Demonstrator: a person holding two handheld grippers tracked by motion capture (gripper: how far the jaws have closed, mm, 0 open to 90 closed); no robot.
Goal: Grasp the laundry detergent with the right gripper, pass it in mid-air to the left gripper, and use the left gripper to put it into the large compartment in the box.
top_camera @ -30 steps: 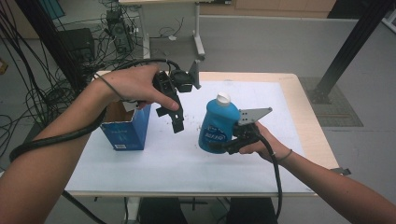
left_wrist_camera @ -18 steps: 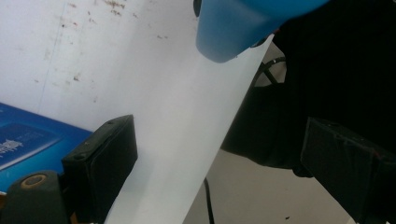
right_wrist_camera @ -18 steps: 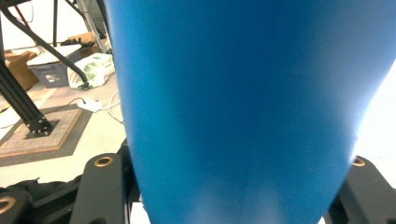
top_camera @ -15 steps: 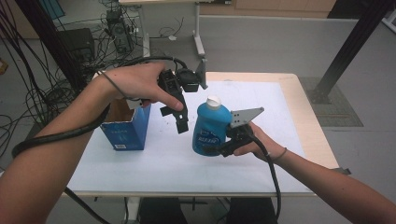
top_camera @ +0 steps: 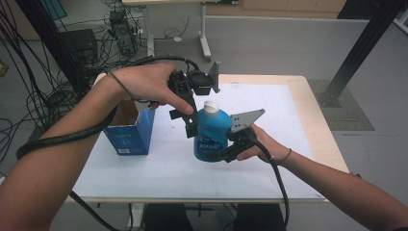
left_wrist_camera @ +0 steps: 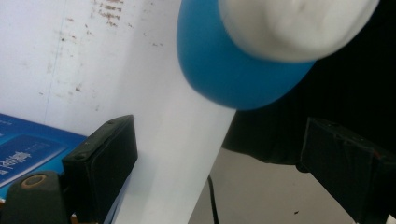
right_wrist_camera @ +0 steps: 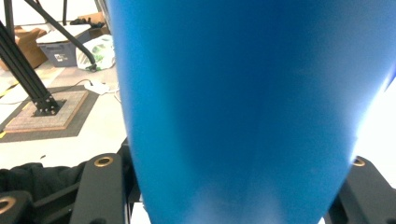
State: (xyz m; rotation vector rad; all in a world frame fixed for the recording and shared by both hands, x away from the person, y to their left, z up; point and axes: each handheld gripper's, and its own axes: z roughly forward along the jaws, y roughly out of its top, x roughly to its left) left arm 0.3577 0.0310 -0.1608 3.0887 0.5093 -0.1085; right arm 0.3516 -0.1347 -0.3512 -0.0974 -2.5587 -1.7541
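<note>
A blue bottle (top_camera: 210, 137) with a white cap (top_camera: 210, 104) stands tilted over the white tabletop, and my right gripper (top_camera: 222, 153) is shut on its lower body. In the right gripper view the bottle (right_wrist_camera: 233, 93) fills the space between the jaws of the right gripper (right_wrist_camera: 229, 163). My left gripper (top_camera: 192, 126) points down right beside the bottle's left shoulder. Its own view shows the left gripper (left_wrist_camera: 219, 128) open, with the cap (left_wrist_camera: 299, 23) and blue shoulder (left_wrist_camera: 224, 70) just beyond the jaws, not between them.
An open blue carton (top_camera: 130, 131) stands on the table's left part, under the left forearm. The table (top_camera: 288, 110) is white with a wooden rim. Cables (top_camera: 43, 96) crowd the floor at the left, and a black post (top_camera: 358, 48) rises at the right.
The right gripper has carried the bottle leftward, toward the left gripper. The left gripper has shifted slightly right and down, so its jaws now sit beside the bottle's top.
</note>
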